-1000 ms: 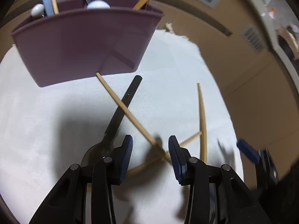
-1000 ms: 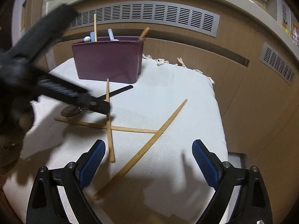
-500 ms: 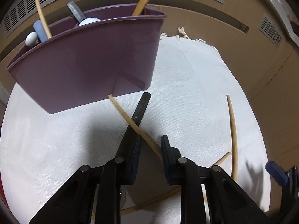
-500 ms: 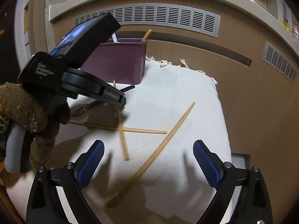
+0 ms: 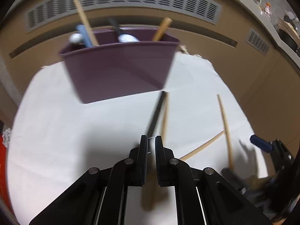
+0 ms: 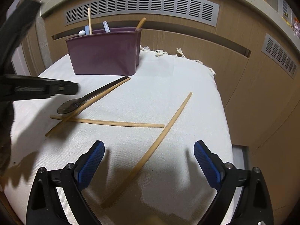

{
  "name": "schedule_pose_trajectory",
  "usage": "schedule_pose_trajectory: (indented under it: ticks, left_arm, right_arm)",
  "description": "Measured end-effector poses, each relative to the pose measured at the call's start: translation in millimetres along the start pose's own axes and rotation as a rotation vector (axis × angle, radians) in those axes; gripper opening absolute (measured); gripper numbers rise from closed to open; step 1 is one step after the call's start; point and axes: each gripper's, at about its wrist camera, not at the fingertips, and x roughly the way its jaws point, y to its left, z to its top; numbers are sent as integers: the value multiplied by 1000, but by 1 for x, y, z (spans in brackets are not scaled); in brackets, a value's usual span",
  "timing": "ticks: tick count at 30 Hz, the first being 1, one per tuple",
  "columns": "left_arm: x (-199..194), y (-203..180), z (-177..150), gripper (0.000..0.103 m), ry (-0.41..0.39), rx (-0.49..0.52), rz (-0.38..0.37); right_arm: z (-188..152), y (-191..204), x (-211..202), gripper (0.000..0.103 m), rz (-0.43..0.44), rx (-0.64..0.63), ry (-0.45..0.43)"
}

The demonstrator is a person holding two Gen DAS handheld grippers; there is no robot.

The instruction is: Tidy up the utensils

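1. On the white cloth [image 6: 187, 97] in front of the purple bin [image 6: 105, 60] – a dark spoon [image 6: 68, 107] and three loose chopsticks are not yet sorted; the bin already holds a few utensils.
2. Left tongs [image 5: 149, 140]: jaws have just been closing and are now nearly together. In the left wrist view the spoon handle runs straight into the thin gap. The right wrist view shows the tip just above the spoon's neck, so a real pinch can't be confirmed.
3. Spoon's long axis: bowl toward the person, handle pointing at the bin's near right corner, roughly in line with the left tongs. One chopstick [image 6: 56, 128] lies right alongside it, touching or nearly so – risk of catching both.
4. Right tongs [image 6: 149, 146]: jaws wide apart, holding nothing, hovering over the cloth.
5. Long curved chopstick [image 6: 161, 136] runs diagonally from near-left to far-right through the gap of the right tongs, so the right hand is nearer to it.
6. Third chopstick [image 6: 116, 123] lies crosswise between the spoon and the curved one.
7. Judgement: if the spoon is held, the next step is to lift it forward into the bin.
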Motion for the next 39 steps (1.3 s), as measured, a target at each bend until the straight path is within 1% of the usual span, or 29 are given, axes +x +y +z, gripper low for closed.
schedule_pose_trajectory:
  ticks: [3,6,7,8,10,12,13,14,15,17,19,21,23,26,29,30,31,33,35,38,39]
  left_arm:
    - [-11,19,-11,8,-11,5,26]
    - [-12,30,-25,10,22,27,47]
    - [-13,32,-30,10,22,32,62]
    - [-14,35,-34,10,18,31,76]
    - [-13,36,-40,13,20,29,85]
    - [-13,40,-44,22,20,7,63]
    - [-14,42,-45,31,20,-1,54]
    - [-15,44,-46,37,16,-6,51]
    - [-17,45,-48,39,8,-5,54]
    - [-20,49,-50,45,-12,-6,62]
    - [-23,54,-52,49,-22,-21,52]
    - [-24,58,-53,50,-26,-42,36]
    - [-23,61,-53,53,-26,-56,26]
    - [-22,67,-55,58,-23,-70,20]
    - [-20,68,-56,60,-14,-77,12]
    - [-20,67,-55,60,-11,-75,10]
    - [-19,65,-55,60,-8,-69,8]
    - [-20,60,-54,61,-4,-51,5]
    - [-18,54,-50,61,1,-27,-3]
    - [-13,39,-38,61,0,36,-62]
    - [-9,33,-31,61,1,59,-71]
  right_arm:
    - [2,4,4,94,11,-1,16]
    - [15,11,5,94,65,13,11]
    - [19,13,6,90,74,15,10]
    - [26,18,8,84,89,11,12]
    - [36,33,17,52,121,-11,40]
    - [45,44,26,37,151,-14,68]
    - [50,50,32,36,165,-9,84]
    - [55,55,40,36,173,3,100]
    - [60,59,47,36,181,18,118]
    - [66,63,59,32,193,53,147]
    - [70,66,72,32,194,90,182]
    - [73,69,84,31,150,102,209]
    - [75,76,89,29,94,72,196]
    - [76,84,91,28,60,24,196]
    - [76,85,91,27,70,-4,201]
    - [76,85,90,18,76,-11,201]
    - [74,82,87,12,76,-20,200]
    - [68,72,81,7,85,-12,196]
    - [62,60,72,6,87,6,179]
    - [55,43,59,6,87,46,142]
    - [51,38,53,6,97,59,128]
